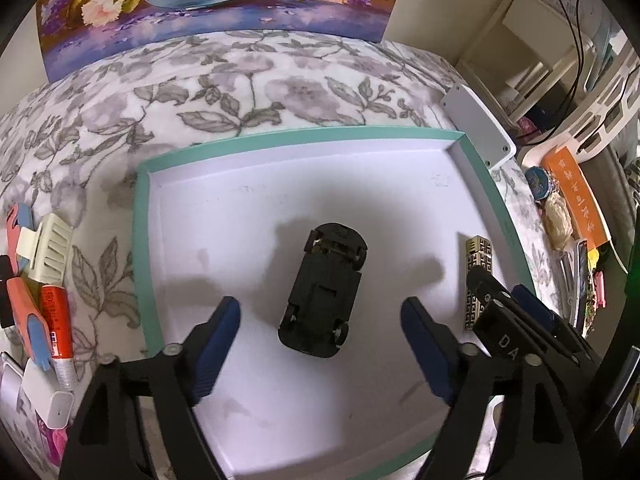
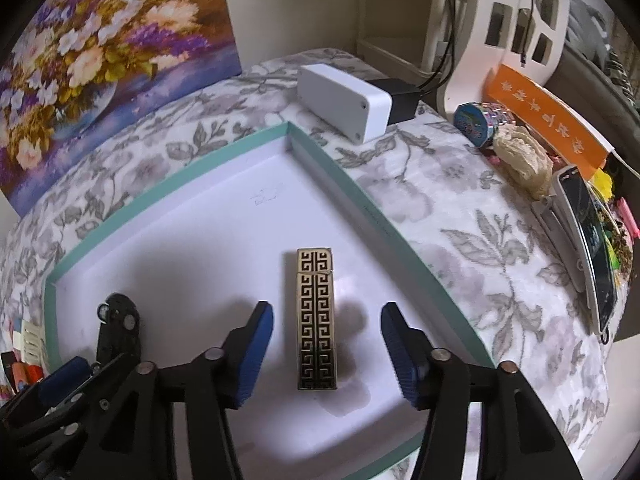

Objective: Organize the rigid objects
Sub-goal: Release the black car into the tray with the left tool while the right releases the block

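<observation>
Inside the teal-rimmed tray (image 1: 141, 240), on its white floor, 2 rigid items lie flat. A black toy car (image 1: 322, 292) rests upside down, wheels up, near the middle. A gold-and-black patterned lighter (image 2: 316, 320) lies lengthwise near the tray's right wall, well apart from the car.

Left gripper (image 1: 320, 344): released, jaws wide, blue pads clear of the car on both sides, car's near end between them but untouched. Right gripper (image 2: 326, 354): also released, pads standing off either side of the lighter, a visible gap on each flank. Neither tool holds anything. Both point steeply down at the tray.

Risks as I judge them from here:

1. The 2 grippers sit close together; in the left wrist view the right gripper's finger overlaps the lighter just beside the left tool's right pad. A careless withdrawal could knock 1 tool into the other.
2. Either open pad, if dragged sideways on retreat, could clip its item. The car would slide on the smooth floor; upside down, it should not roll.
3. The lighter lies close to the right wall. A nudge could jam it against the rim or tip it onto an edge.
4. More items wait on the floral cloth (image 1: 248, 80) to the left: a cream hair clip (image 1: 50, 248), a red-and-white tube (image 1: 58, 328). Reaching for these across the tray rim risks catching the rim and shifting the whole tray, car and lighter with it.

Straight-up withdrawal looks safest.
</observation>
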The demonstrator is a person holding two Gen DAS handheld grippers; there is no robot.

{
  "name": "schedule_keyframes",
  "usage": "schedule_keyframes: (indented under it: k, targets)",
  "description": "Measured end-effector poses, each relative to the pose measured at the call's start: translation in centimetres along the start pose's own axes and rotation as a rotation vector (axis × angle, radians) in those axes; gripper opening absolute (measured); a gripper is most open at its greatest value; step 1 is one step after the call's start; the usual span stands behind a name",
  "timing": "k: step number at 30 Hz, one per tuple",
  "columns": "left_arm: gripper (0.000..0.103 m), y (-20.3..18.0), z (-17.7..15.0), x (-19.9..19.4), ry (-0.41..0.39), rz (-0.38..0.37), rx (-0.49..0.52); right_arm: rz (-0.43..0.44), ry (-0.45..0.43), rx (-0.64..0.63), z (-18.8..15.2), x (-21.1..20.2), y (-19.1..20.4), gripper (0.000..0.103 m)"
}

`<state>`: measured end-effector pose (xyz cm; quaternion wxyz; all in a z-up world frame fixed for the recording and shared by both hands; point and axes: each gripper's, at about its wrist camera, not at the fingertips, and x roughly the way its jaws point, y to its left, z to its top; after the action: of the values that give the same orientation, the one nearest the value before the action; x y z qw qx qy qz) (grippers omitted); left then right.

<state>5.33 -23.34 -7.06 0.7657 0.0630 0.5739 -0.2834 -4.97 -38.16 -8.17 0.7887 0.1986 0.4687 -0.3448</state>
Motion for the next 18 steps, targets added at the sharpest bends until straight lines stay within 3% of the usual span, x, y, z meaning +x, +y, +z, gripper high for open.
schedule_keyframes:
  k: [3,5,15,18]
  targets:
    - [0.090,0.2,-0.1,-0.6,-0.011,-0.020,-0.007,-0.001,-0.004,0.007,-0.1,-0.3,-0.2,0.069]
    - [0.097,0.2,-0.2,-0.9,-0.021,-0.026,-0.007,-0.004,-0.010,0.011,-0.2,-0.5,-0.3,0.078]
    - [0.098,1.3,-0.8,-3.7,-0.071,-0.078,-0.051,-0.009,-0.021,0.053,-0.9,-2.2,-1.3,0.090]
    - [0.098,2.2,-1.1,-4.7,-0.091,-0.101,-0.088,-0.003,-0.025,0.061,-1.1,-2.9,-1.3,0.100]
